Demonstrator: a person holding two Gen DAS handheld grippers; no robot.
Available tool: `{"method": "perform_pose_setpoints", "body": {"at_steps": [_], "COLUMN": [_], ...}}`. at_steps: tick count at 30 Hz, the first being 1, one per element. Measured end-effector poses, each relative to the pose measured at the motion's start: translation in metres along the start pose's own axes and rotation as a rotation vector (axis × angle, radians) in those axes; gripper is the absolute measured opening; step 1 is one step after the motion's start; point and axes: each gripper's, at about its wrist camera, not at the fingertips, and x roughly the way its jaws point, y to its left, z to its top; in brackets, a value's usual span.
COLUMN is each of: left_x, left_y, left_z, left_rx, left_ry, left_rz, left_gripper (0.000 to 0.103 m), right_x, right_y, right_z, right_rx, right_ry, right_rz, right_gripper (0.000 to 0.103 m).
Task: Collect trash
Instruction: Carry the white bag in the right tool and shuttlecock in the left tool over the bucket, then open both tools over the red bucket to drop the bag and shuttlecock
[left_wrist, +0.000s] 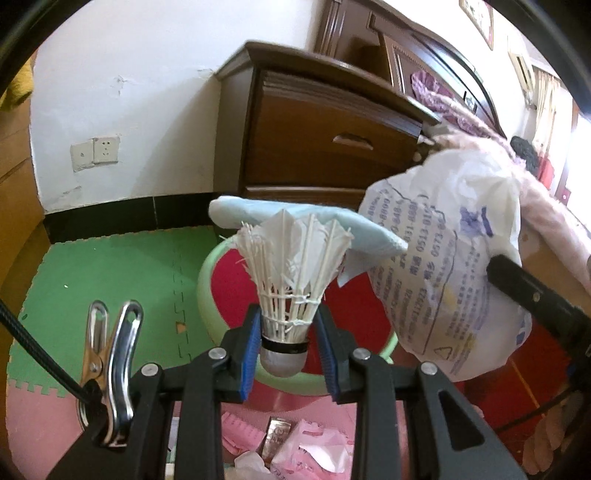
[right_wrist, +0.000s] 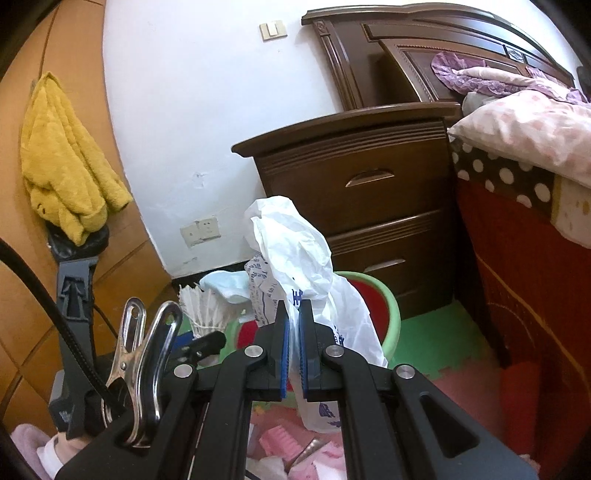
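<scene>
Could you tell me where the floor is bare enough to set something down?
Free: the green mat between the wall and the green bin, and the strip between bin and bed. Crowded: pink wrappers litter the floor under both claws.

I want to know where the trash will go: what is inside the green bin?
The green bin shows a red lining inside. The shuttlecock, the white plastic bag and a light blue cloth in front cover most of its inside, so any contents stay unseen.

The bag (left_wrist: 447, 266) hides much of the bin (left_wrist: 218, 266), its print too blurred to read, and the frame's bottom edge cuts off what looks like pink litter (right_wrist: 280, 448).
</scene>
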Motion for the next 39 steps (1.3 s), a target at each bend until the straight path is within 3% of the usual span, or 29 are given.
{"method": "perform_pose_setpoints", "body": {"at_steps": [6,17,21,24,30,39], "left_x": [0.033,0.054,0.056,0.053,0.040,0.015], "left_y": [-0.003,-0.010,-0.010,-0.007,0.004,0.026], "left_z": [-0.004,-0.008,-0.008,-0.008,-0.007,-0.017], "left_rx": [0.001,0.010,0.011,0.011,0.012,0.002], "left_ry": [0.038,0.078,0.091,0.091,0.074,0.070], "left_rz": [0.006,0.023,0.025,0.023,0.040,0.077], "left_gripper": [0.030,0.031,0.049,0.050,0.050,0.050], "right_x": [0.027,0.055,0.062,0.066,0.064,0.047], "right_y": [-0.010,-0.024,-0.022,-0.020,-0.016,-0.003], "right_z": [-0.005,-0.011,-0.013,-0.014,-0.016,-0.019], "right_rx": [-0.003,0.019,0.010,0.010,0.005,-0.042], "right_ry": [0.019,0.041,0.055,0.065,0.063,0.047], "right_rz": [-0.025,-0.044,-0.043,-0.035,-0.011,-0.001], "right_gripper": [0.005,0.005,0.005,0.005,0.030,0.036]}}
